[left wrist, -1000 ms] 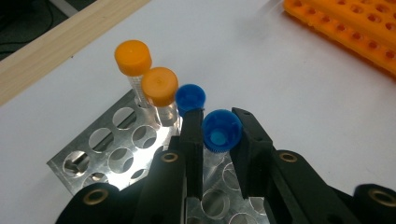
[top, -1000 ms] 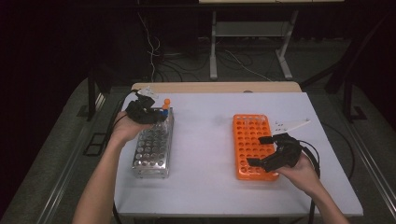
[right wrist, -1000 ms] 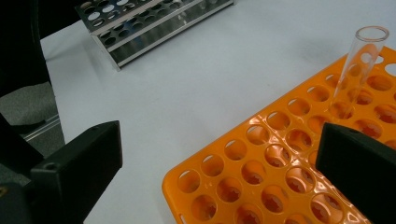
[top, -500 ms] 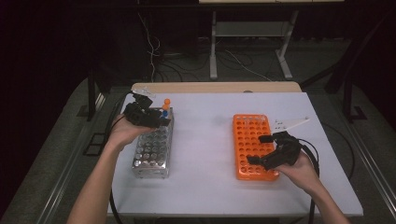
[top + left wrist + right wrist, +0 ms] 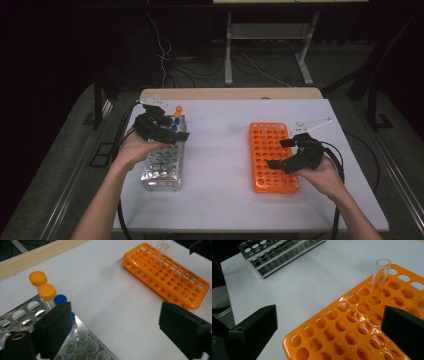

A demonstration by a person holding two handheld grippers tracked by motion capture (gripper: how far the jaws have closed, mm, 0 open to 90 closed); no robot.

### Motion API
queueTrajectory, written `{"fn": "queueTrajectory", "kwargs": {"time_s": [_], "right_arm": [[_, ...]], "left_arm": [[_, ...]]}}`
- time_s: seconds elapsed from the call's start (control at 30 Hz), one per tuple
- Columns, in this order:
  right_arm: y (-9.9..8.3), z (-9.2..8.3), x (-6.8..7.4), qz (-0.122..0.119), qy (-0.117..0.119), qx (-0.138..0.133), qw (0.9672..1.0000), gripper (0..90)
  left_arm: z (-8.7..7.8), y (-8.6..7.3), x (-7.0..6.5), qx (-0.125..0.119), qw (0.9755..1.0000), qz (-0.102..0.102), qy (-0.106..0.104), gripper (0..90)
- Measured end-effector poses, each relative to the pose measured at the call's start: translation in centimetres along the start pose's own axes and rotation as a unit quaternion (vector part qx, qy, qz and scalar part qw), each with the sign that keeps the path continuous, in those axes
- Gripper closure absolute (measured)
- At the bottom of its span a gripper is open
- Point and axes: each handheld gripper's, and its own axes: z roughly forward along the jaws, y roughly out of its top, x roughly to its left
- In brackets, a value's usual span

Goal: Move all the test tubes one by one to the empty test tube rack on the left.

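Work in hand: capped tubes are stood in the metal rack [image 5: 161, 167] near the table's [image 5: 225, 200] left edge; the row sits at the rack's far end.
Capped tubes: two orange-capped tubes [image 5: 38, 278] and two blue-capped tubes [image 5: 60, 299] are seen upright in holes, touching no jaw.
Left gripper [image 5: 112, 322]: jaws have just been opening and are spread wide, with nothing between them; it is held over the rack's far end.
Right gripper [image 5: 329, 340]: jaws are spread, nothing pinched; it is held over the orange rack [image 5: 272, 157] towards the table's right edge.
Glass tube [image 5: 379, 280]: one clear open tube is stood in the orange rack.
Handling, judged: tubes are light, stiff, smooth and likely slippery; glass is fragile; hold is best taken just below the cap.
Writing: none can be read.
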Motion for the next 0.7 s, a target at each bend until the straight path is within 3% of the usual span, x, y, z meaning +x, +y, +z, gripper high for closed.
{"fn": "queueTrajectory", "kwargs": {"time_s": [0.1,0.7], "right_arm": [[0.0,-0.1,-0.6,0.009,0.001,-0.006,0.9999,0.2],[1.4,1.1,-3.7,0.008,-0.012,0.006,0.9999,0.3]], "left_arm": [[0.1,-0.2,-0.6,0.001,1.0,0.001,-0.003,0.0],[0.9,-0.9,-4.0,0.0,0.9985,0.039,-0.038,0.0]]}}
